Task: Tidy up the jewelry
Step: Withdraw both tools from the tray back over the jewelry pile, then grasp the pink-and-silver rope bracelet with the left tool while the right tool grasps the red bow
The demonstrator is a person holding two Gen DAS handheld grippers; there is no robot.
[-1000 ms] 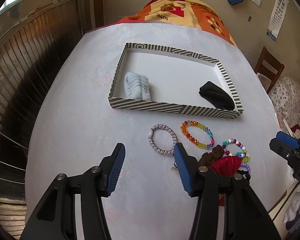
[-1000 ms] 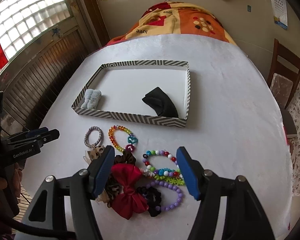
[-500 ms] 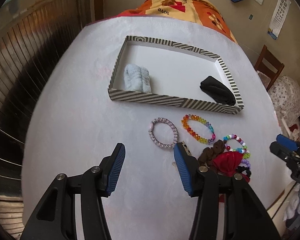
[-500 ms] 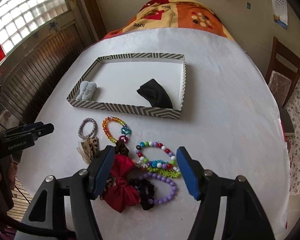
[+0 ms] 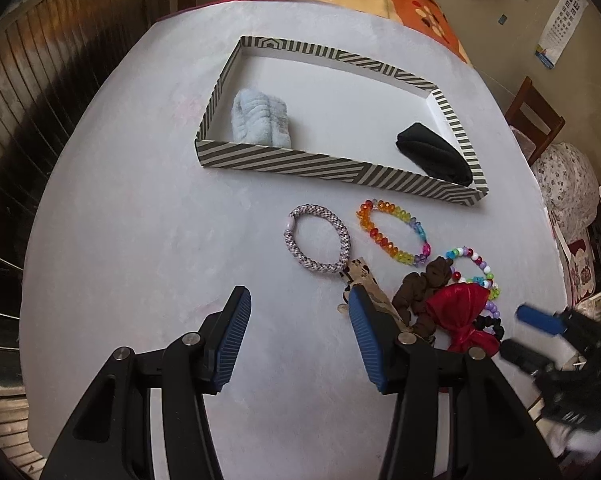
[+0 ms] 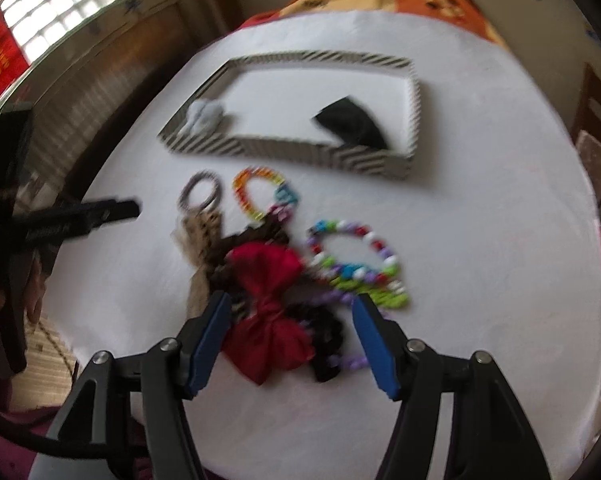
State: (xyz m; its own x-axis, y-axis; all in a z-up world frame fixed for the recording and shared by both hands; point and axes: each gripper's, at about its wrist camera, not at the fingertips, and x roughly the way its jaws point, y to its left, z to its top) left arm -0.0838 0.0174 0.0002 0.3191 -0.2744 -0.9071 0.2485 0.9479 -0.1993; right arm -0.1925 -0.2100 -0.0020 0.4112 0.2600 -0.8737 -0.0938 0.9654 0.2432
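A pile of jewelry and hair pieces lies on the white table in front of a striped tray (image 5: 340, 168). It includes a red bow (image 6: 268, 280), a brown scrunchie (image 5: 424, 288), a leopard-print bow (image 5: 364, 280), a lilac woven bracelet (image 5: 318, 238), a rainbow bead bracelet (image 5: 392, 232) and a multicolour bead bracelet (image 6: 352, 248). My right gripper (image 6: 291, 300) hangs low over the pile. Its jaws are closing, with the red bow between them and the pads clear of it. My left gripper (image 5: 298, 296) stands open over bare table, left of the pile.
Inside the tray (image 6: 414, 120) lie a light blue fuzzy piece (image 5: 260, 120) at the left end and a black fabric piece (image 5: 432, 152) at the right end. A wooden chair (image 5: 536, 116) stands beyond the table's right edge. The right wrist view is motion-blurred.
The right gripper has dropped toward the pile, so the red bow now sits between its fingers, and its jaws have narrowed. The left gripper has sunk slightly and stays open.
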